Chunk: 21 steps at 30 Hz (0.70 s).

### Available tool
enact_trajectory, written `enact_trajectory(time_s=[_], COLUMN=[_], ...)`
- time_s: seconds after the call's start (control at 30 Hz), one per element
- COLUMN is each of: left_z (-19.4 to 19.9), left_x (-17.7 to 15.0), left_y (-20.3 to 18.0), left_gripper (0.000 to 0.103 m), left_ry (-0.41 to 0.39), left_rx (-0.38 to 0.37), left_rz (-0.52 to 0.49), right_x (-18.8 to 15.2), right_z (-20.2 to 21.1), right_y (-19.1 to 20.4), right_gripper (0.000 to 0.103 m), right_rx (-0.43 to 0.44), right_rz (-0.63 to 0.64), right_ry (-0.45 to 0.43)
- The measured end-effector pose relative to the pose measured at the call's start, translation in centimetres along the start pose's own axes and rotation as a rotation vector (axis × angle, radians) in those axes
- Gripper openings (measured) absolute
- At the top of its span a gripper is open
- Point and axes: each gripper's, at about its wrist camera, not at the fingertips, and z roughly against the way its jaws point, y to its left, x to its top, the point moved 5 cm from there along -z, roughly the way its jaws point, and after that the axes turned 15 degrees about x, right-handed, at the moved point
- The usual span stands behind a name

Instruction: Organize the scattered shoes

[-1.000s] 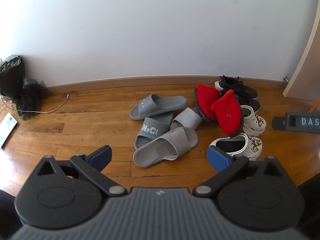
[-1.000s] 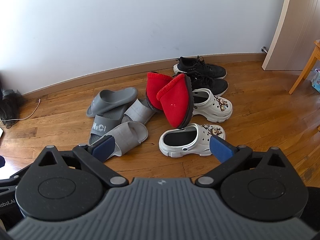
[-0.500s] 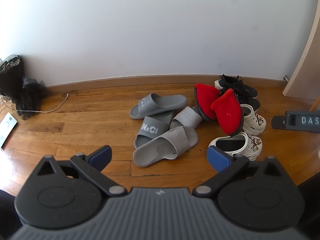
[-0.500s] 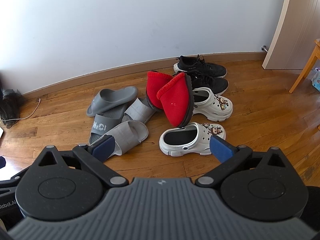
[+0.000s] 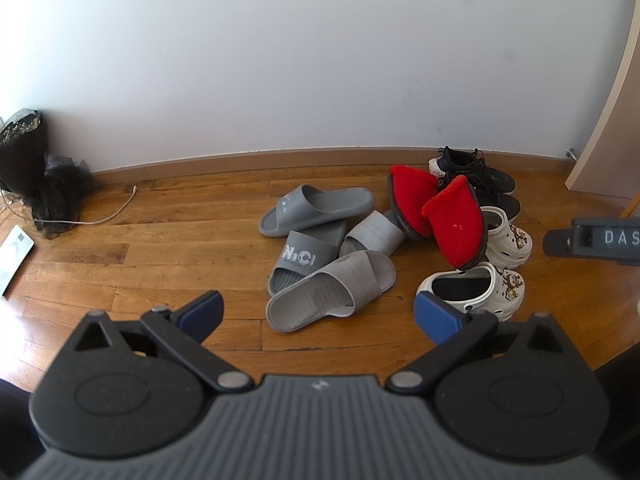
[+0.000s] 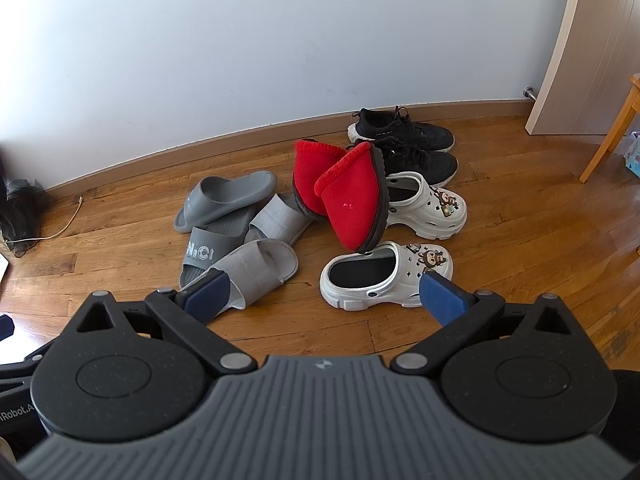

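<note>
Both grippers, left (image 5: 318, 312) and right (image 6: 324, 296), gape wide and empty, touching nothing, hovering near a jumbled shoe pile (image 6: 320, 204) on the floor (image 6: 520, 240).

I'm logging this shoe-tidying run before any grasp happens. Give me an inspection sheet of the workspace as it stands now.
Surface: wooden floor, bare boards around one heap of shoes.
Job's things: grey slides overlapping; red slippers tipped on edge, one leaning on a white clog; white clogs with charms; black sneakers side by side near the baseboard.
Clutter: dark bundle at the left wall; flat white item on the floor.
Grippers: left gripper open, empty; right gripper open, empty, above the floor.
Cables: white cable along the left floor.
Surroundings: white wall, wooden chair leg at right.
</note>
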Motion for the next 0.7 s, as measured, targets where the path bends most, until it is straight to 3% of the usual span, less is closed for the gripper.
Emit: enact_trajectory(time_s=[0.37,0.5,0.7], left_z=[0.0,-0.2,-1.1], left_x=[-0.1,2.4,8.1], left_y=[0.4,2.9,9.4], left_gripper=[0.103,0.103,0.103], left_ry=[0.0,-0.016,-0.112], left_rx=[-0.011,-0.028,-0.003], left_rz=[-0.013,-0.001,0.038], right_x=[0.0,0.2,1.0], right_z=[0.0,0.4,2.5], right_y=[-0.1,-0.2,-0.3], right_gripper=[0.102,0.102,0.102], right_rx=[0.008,0.027,0.217], right_rz=[-0.006,-0.032,-0.091], right_ry=[0.007,-0.025,-0.17])
